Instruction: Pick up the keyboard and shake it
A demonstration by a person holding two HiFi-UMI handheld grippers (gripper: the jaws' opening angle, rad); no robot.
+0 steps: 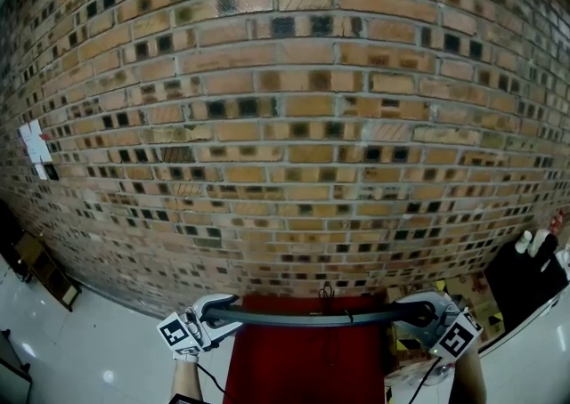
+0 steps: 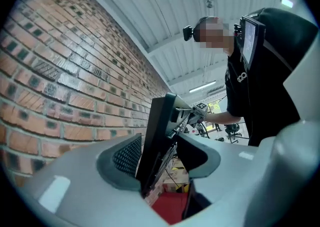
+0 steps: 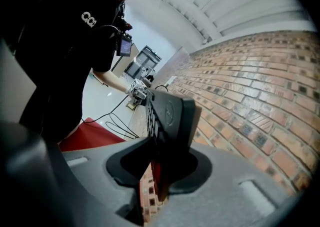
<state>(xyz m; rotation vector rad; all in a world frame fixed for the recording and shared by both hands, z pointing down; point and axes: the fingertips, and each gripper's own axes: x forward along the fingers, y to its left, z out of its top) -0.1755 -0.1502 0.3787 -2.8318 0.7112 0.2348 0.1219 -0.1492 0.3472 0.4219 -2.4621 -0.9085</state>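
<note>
In the head view the black keyboard [image 1: 312, 316] hangs edge-on and level above the red cloth [image 1: 303, 371], close in front of the brick wall. My left gripper [image 1: 216, 315] is shut on its left end and my right gripper [image 1: 419, 313] on its right end. The left gripper view has the keyboard [image 2: 160, 126] standing tilted between the jaws of the left gripper [image 2: 160, 171], running away toward the other gripper. Seen from the right gripper view, the keyboard [image 3: 170, 116] shows its keys and is clamped in the right gripper [image 3: 160, 166].
The brick wall [image 1: 294, 126] fills most of the head view. The red cloth [image 3: 95, 133] covers the surface below the keyboard. A yellow-black box [image 1: 405, 344] and a dark object [image 1: 525, 282] stand at the right. White floor [image 1: 98, 349] lies at the left. A person in black [image 2: 260, 81] holds the grippers.
</note>
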